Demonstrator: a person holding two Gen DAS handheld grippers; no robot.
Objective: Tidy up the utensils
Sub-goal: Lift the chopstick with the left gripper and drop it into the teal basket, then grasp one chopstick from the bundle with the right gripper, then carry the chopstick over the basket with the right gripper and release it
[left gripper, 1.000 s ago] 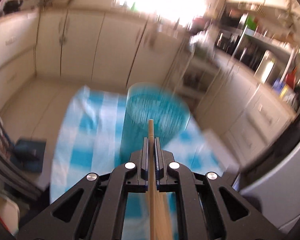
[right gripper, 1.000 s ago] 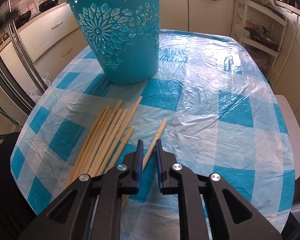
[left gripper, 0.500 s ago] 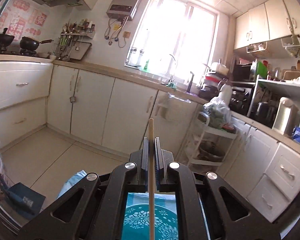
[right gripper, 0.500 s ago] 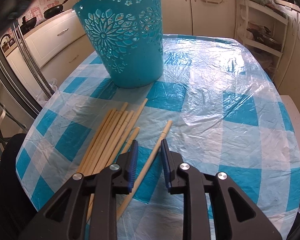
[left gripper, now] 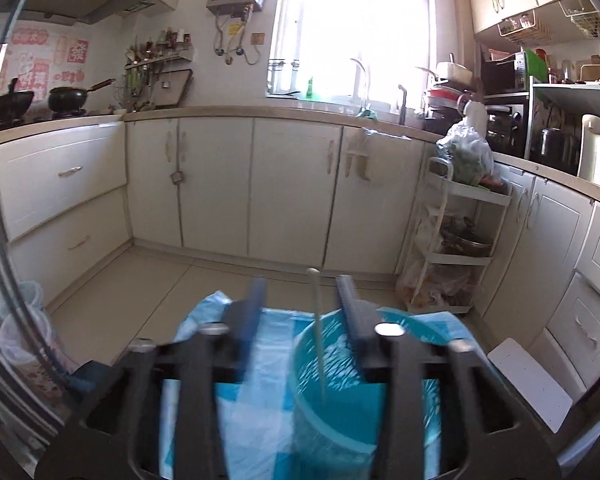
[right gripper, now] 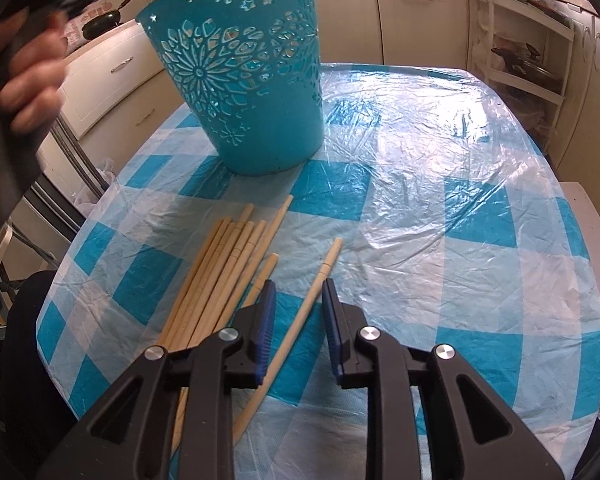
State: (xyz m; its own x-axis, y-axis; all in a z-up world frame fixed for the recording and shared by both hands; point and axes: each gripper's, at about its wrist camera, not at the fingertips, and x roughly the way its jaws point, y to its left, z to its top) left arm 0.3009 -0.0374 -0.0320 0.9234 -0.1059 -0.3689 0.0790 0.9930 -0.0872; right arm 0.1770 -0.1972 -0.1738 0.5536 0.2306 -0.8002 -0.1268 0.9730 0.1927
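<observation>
A teal cut-out bucket (right gripper: 244, 80) stands on the blue-and-white checked table (right gripper: 440, 220). Several wooden chopsticks (right gripper: 224, 276) lie in a bunch in front of it. One single chopstick (right gripper: 300, 316) lies apart, between the fingers of my open right gripper (right gripper: 298, 292), which hovers just above it. My left gripper (left gripper: 302, 292) is open above the bucket (left gripper: 332, 392). A chopstick (left gripper: 318, 336) stands loose between its fingers with its lower end inside the bucket. The hand holding the left gripper (right gripper: 32, 76) shows at the upper left in the right wrist view.
White kitchen cabinets (left gripper: 292, 188) line the far wall. A white shelf trolley (left gripper: 452, 240) stands to the right of the table. A bin with a plastic bag (left gripper: 20, 328) sits on the floor at left. The table's near edge (right gripper: 80, 392) is close to the chopsticks.
My left gripper has opened and let go of its chopstick, which now drops into the bucket. My right gripper has opened wider around the single chopstick.
</observation>
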